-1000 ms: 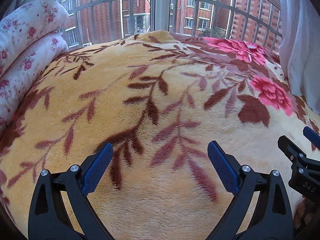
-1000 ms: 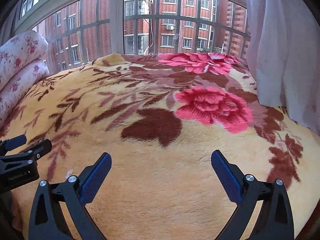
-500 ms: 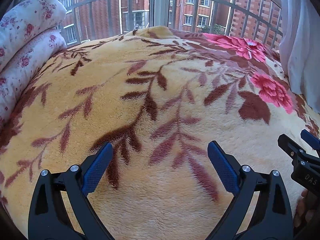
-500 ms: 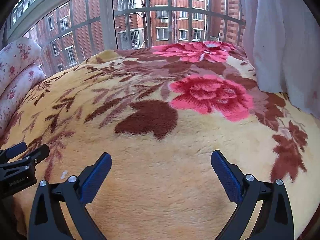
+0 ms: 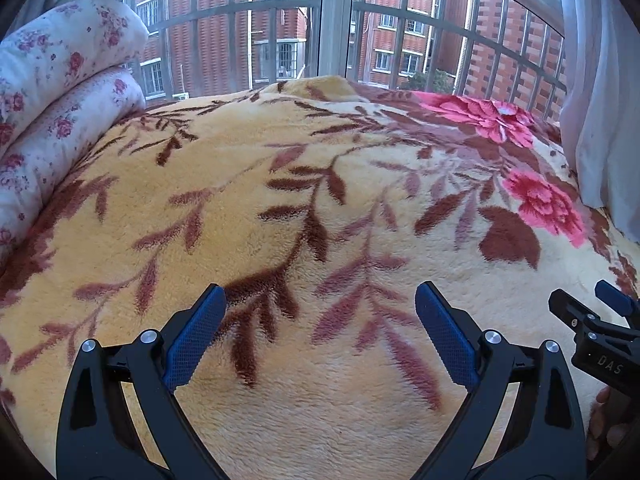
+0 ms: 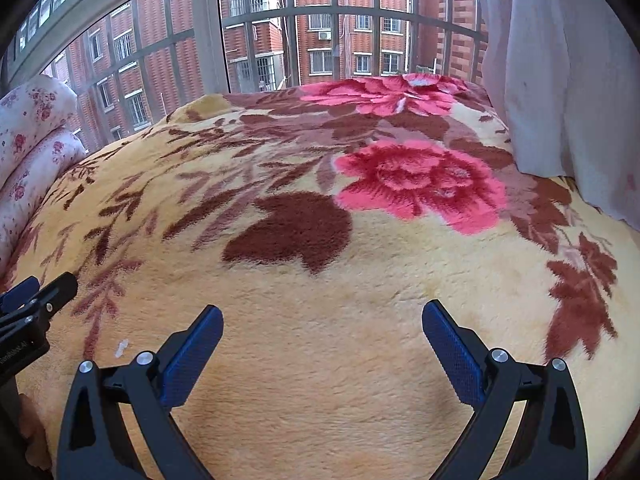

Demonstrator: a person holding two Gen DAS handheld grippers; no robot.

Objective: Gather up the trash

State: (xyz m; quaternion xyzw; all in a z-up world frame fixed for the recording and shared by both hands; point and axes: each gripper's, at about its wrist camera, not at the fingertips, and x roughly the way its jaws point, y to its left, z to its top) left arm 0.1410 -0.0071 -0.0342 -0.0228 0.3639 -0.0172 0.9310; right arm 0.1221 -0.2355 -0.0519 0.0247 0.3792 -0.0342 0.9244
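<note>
A small white scrap (image 6: pixel 121 347) lies on the yellow floral blanket (image 6: pixel 320 300), just left of my right gripper's left finger. A pale bit (image 5: pixel 505 111) rests on the far pink flower, seen again as a pale bit (image 6: pixel 418 80) in the right wrist view. My left gripper (image 5: pixel 320 300) hovers open over the brown leaf pattern of the blanket (image 5: pixel 240 200), with nothing between its blue pads. Open and empty too, my right gripper (image 6: pixel 322 320) hangs over plain yellow pile. Each gripper shows at the edge of the other's view: the right gripper (image 5: pixel 596 320) and the left gripper (image 6: pixel 36 296).
Rolled flowered bedding (image 5: pixel 52 112) is stacked at the left edge of the bed. A white curtain (image 6: pixel 560 80) hangs at the right. A barred window (image 5: pixel 332 20) stands behind the bed's far edge. A hand (image 5: pixel 604 428) holds the right gripper's handle.
Both views have shifted slightly: the bed appears a little lower and farther in frame, as both grippers tilted or drew back a bit. Both stay open.
</note>
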